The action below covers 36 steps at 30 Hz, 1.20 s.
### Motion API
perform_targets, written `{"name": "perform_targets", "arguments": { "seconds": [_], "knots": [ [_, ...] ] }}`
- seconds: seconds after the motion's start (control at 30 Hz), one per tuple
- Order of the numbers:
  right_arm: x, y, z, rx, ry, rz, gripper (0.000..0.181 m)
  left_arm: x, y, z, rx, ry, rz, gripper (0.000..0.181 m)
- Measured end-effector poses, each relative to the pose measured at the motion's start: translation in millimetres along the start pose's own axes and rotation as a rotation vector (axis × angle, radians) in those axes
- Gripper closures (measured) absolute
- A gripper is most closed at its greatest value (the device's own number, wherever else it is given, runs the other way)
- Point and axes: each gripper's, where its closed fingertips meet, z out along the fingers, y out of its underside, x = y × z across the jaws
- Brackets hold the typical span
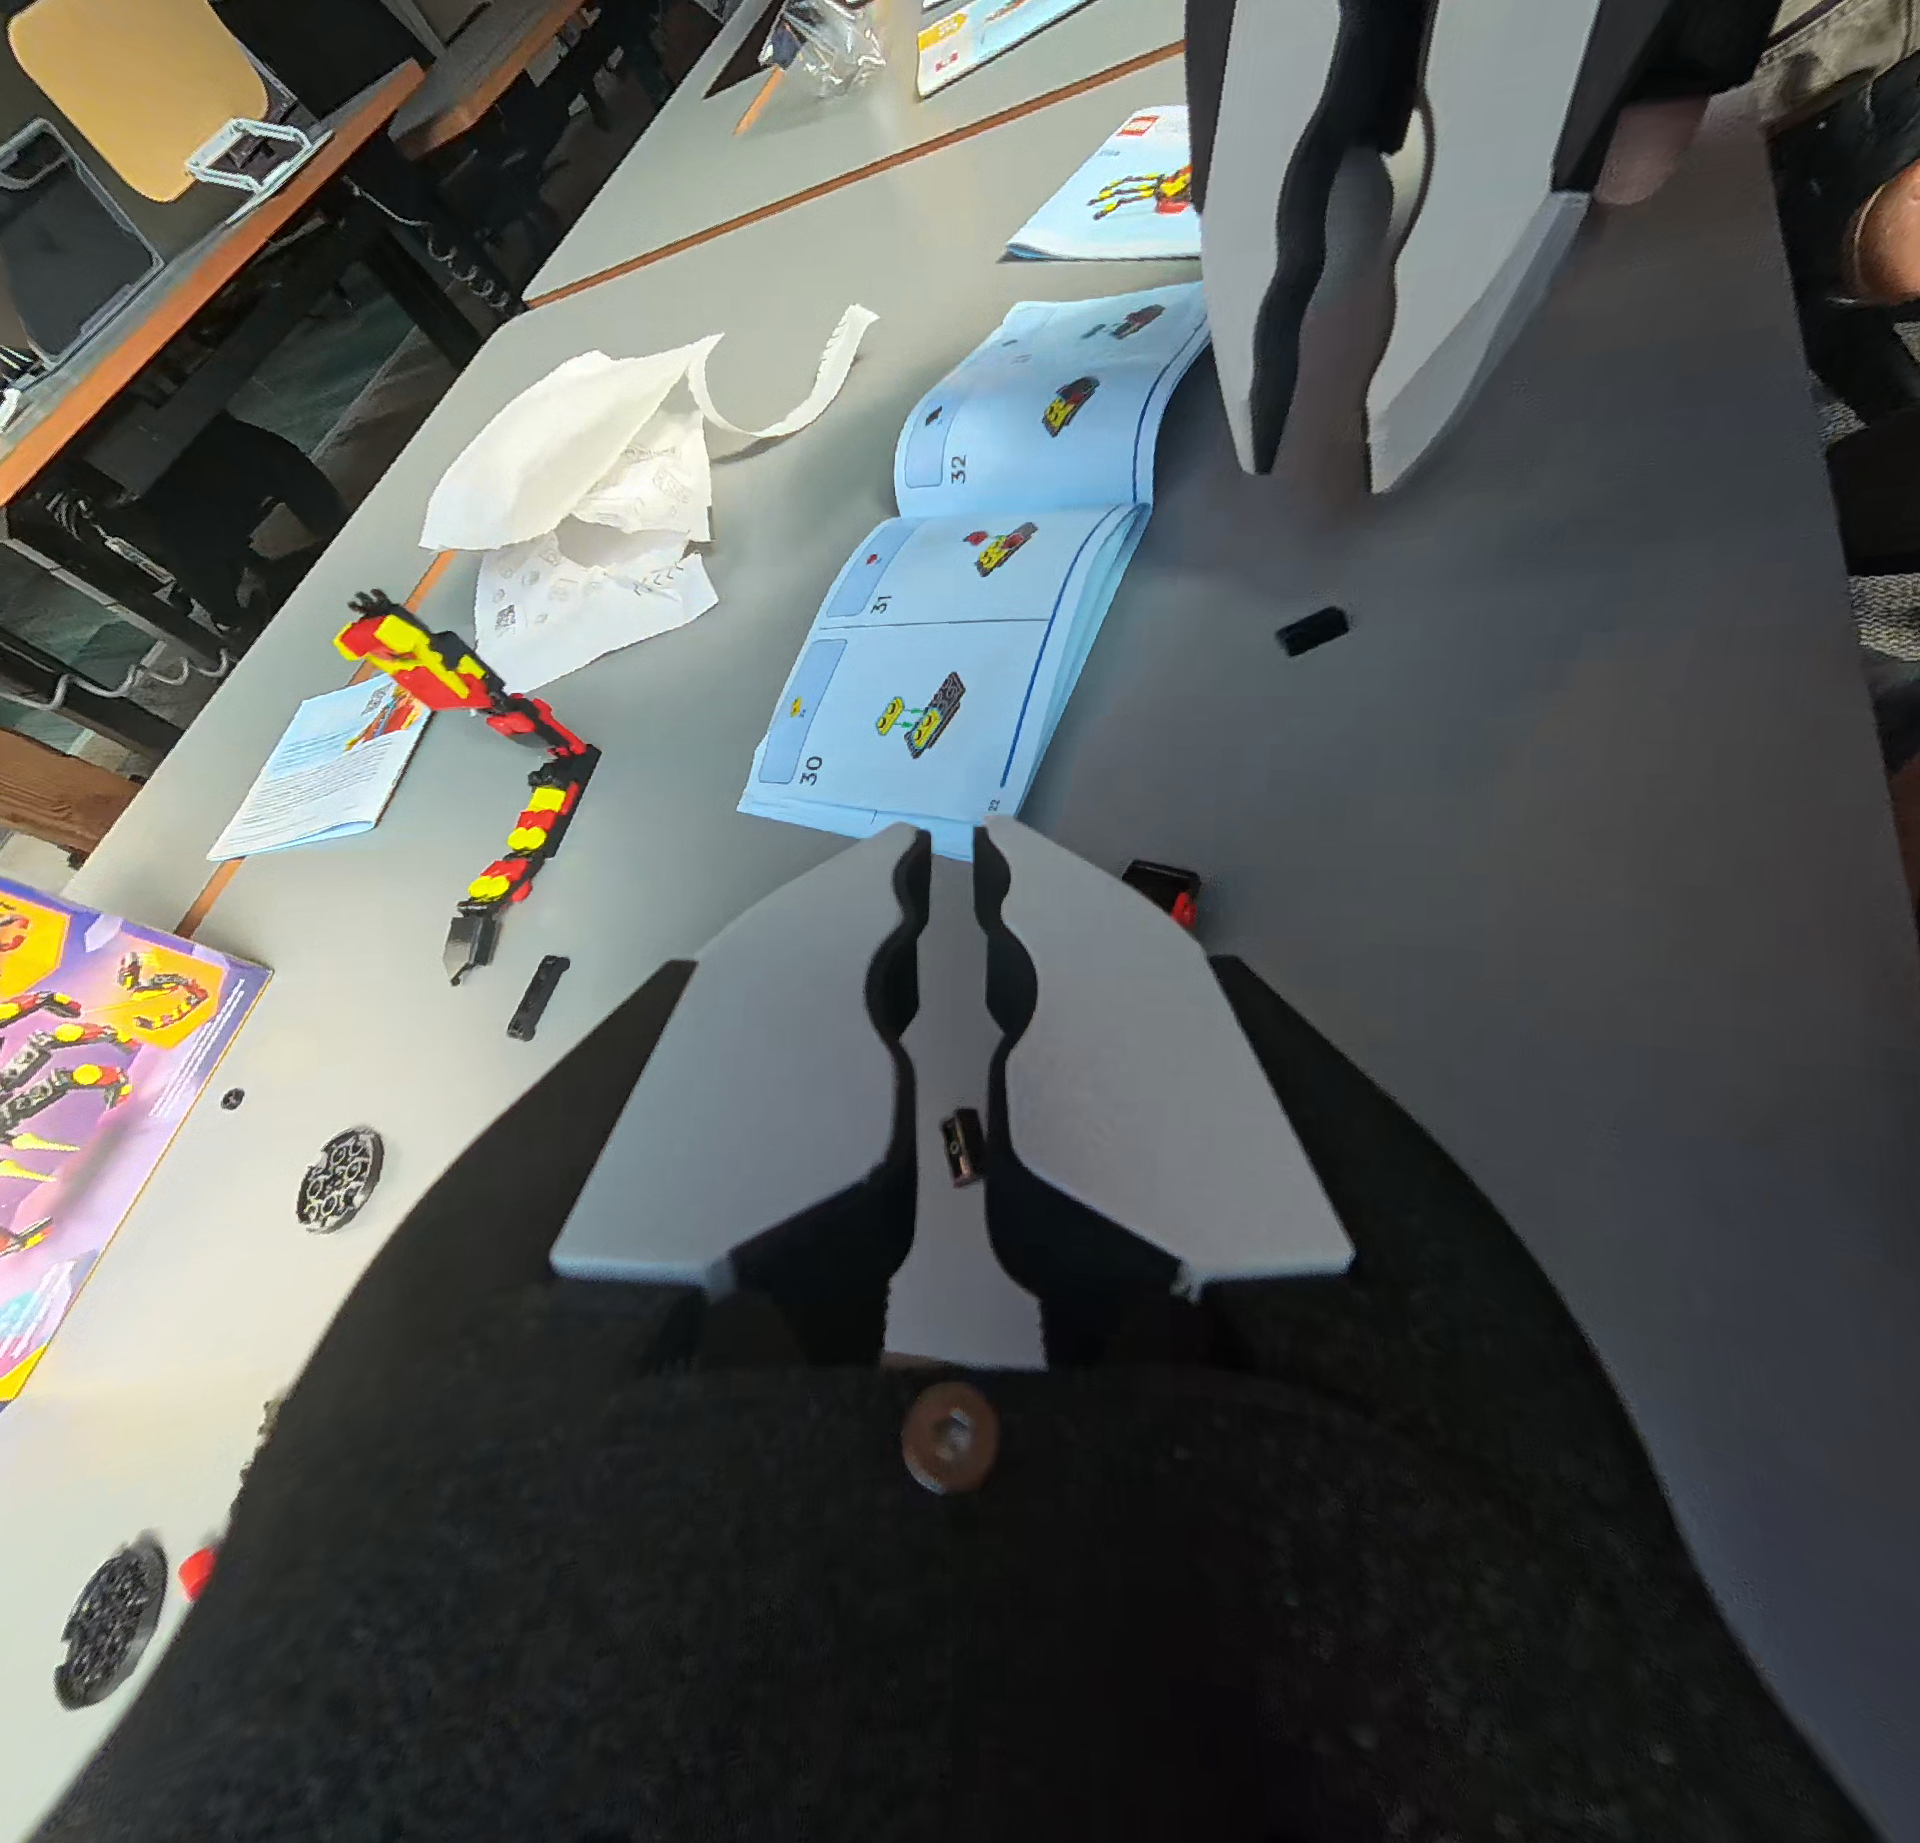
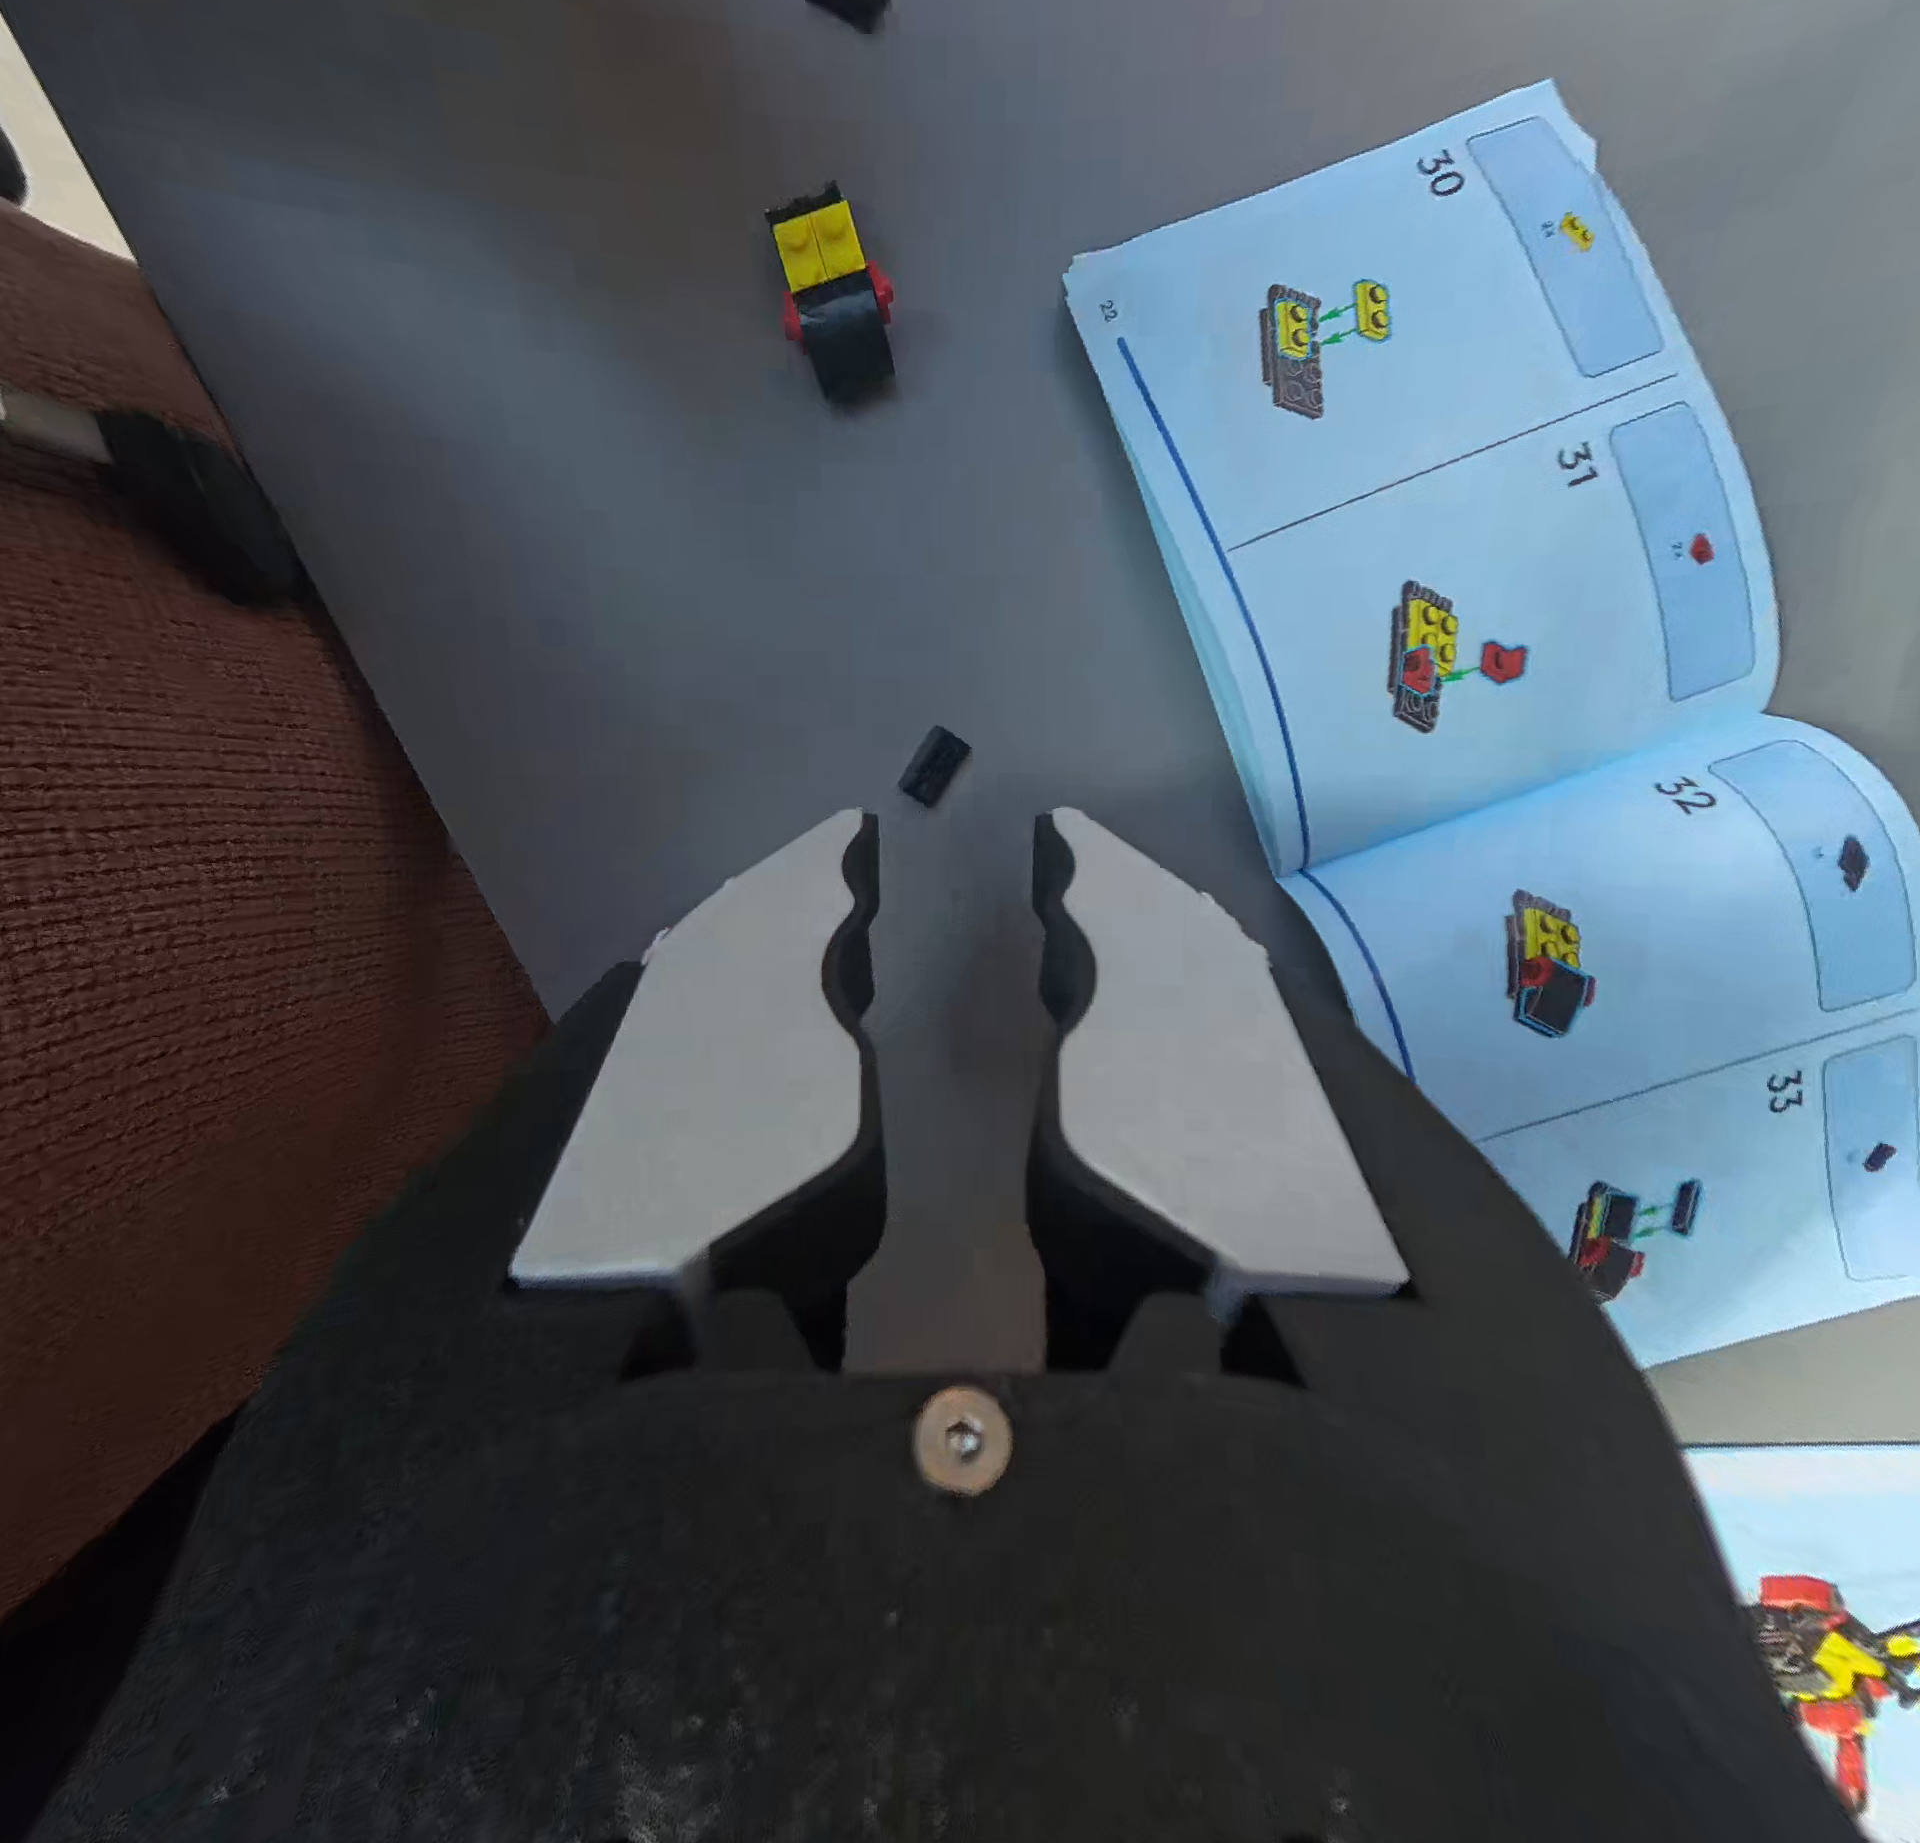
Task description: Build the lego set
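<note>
Low in the left wrist view, the left gripper [image 1: 948, 837] has its fingers nearly together, a narrow gap at the tips, gripping nothing; a small black piece [image 1: 962, 1147] lies on the grey table [image 1: 1455, 962] between them. Above it sits the open instruction booklet [image 1: 977, 588]; at middle left, the red-yellow-black lego chain [image 1: 488, 744]. In the right wrist view, the right gripper [image 2: 956, 827] is spread and empty, a black brick [image 2: 933, 765] just beyond its tips and a yellow-black-red assembly [image 2: 834, 287] higher up.
</note>
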Motion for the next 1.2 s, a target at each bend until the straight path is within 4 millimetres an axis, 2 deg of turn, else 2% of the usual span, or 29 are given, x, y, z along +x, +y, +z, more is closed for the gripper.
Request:
{"name": "perform_targets", "arguments": {
  "seconds": [0.03, 0.1, 0.17, 0.3, 0.4, 0.5, 0.6, 0.67, 0.77, 0.87, 0.93, 1.03, 1.13, 1.2],
  "knots": [
    [2.7, 1.9, -5.3, 0.05, 0.008, 0.008, 0.154, 5.1, -3.3, 3.5, 0.002, 0.023, 0.004, 0.174],
    [6.4, 11.9, -9.8, 0.098, 0.029, -0.023, 0.16, 17.8, -8.1, 12.7, -0.005, 0.073, 0.004, 0.174],
    [2.6, 22.7, -3.7, 0.089, 0.017, -0.048, 0.168, 36.9, -10.0, 23.9, -0.034, 0.147, -0.009, 0.173],
    [-6.1, 13.5, 14.2, 0.15, -0.021, 0.039, 0.17, 65.8, -9.7, 41.9, -0.108, 0.231, 0.008, 0.173],
    [-2.6, 5.0, 21.1, 0.187, 0.035, 0.09, 0.167, 61.6, -11.6, 44.2, -0.116, 0.195, 0.042, 0.173],
    [-7.0, 4.8, 31.4, 0.156, 0.043, 0.083, 0.164, 54.2, -13.0, 41.7, -0.104, 0.185, 0.003, 0.173],
    [-6.4, 1.8, 35.0, 0.158, 0.077, 0.06, 0.171, 51.3, -13.4, 39.5, -0.088, 0.188, -0.051, 0.173],
    [-5.2, -2.5, 35.6, 0.193, 0.049, 0.11, 0.173, 49.1, -13.1, 38.7, -0.084, 0.173, -0.048, 0.173],
    [-7.1, -26.9, 17.9, 0.402, -0.11, 0.262, 0.172, 44.7, -19.9, 38.0, -0.031, 0.14, 0.005, 0.171],
    [-11.8, -55.7, -16.3, 0.654, -0.405, 0.428, 0.173, 36.5, -35.8, 35.9, 0.078, 0.087, 0.103, 0.168],
    [-13.7, -65.3, -33.8, 0.743, -0.606, 0.505, 0.173, 34.0, -51.6, 32.8, 0.179, 0.085, 0.172, 0.166],
    [-16.0, -69.5, -42.2, 0.755, -0.766, 0.537, 0.173, 44.1, -72.8, 25.6, 0.313, 0.198, 0.259, 0.161],
    [-26.9, -71.4, -44.6, 0.709, -0.858, 0.509, 0.173, 44.4, -75.9, 29.7, 0.306, 0.236, 0.325, 0.161],
    [-31.3, -72.2, -41.2, 0.672, -0.876, 0.495, 0.173, 53.0, -77.9, 29.1, 0.323, 0.301, 0.348, 0.161]
  ]
}}
